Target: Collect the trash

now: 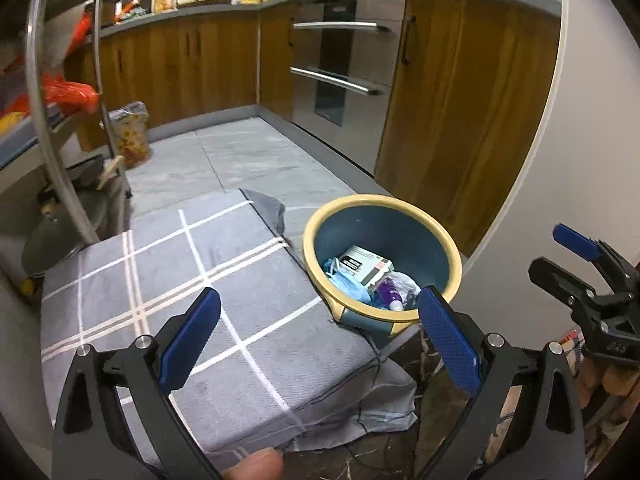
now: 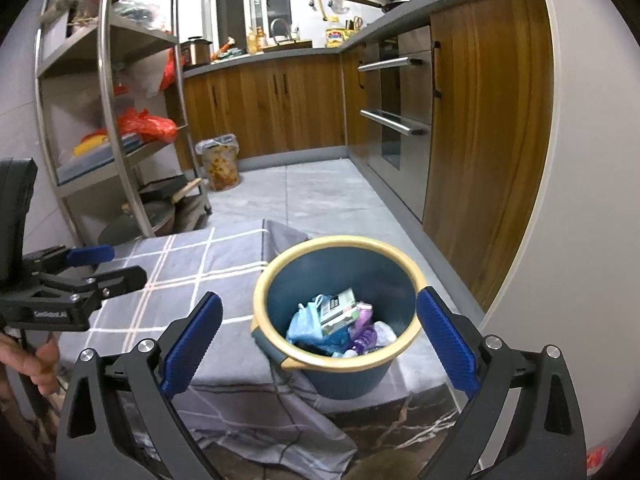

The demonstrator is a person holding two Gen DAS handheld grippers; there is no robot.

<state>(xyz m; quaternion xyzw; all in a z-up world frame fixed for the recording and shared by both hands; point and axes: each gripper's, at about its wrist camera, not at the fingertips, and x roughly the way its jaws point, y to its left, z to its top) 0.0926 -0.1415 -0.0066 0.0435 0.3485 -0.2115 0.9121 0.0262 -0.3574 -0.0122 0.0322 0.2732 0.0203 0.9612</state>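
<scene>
My left gripper [image 1: 320,336] was a black plastic frame with two long arms, each ending in a blue pad with a fine diamond texture. Round silver screws [image 1: 143,341] sat at the arm joints, and triangular cut-outs opened the lower struts. My right gripper [image 2: 320,336] had the same build: black arms, blue textured pads, silver screws. At the left edge of the right view, the left one showed from the side, with white lettering on its black body, too small for me to read, and a black boxy mount above. At the bottom of the left view, a fingertip [image 1: 256,465] showed.
</scene>
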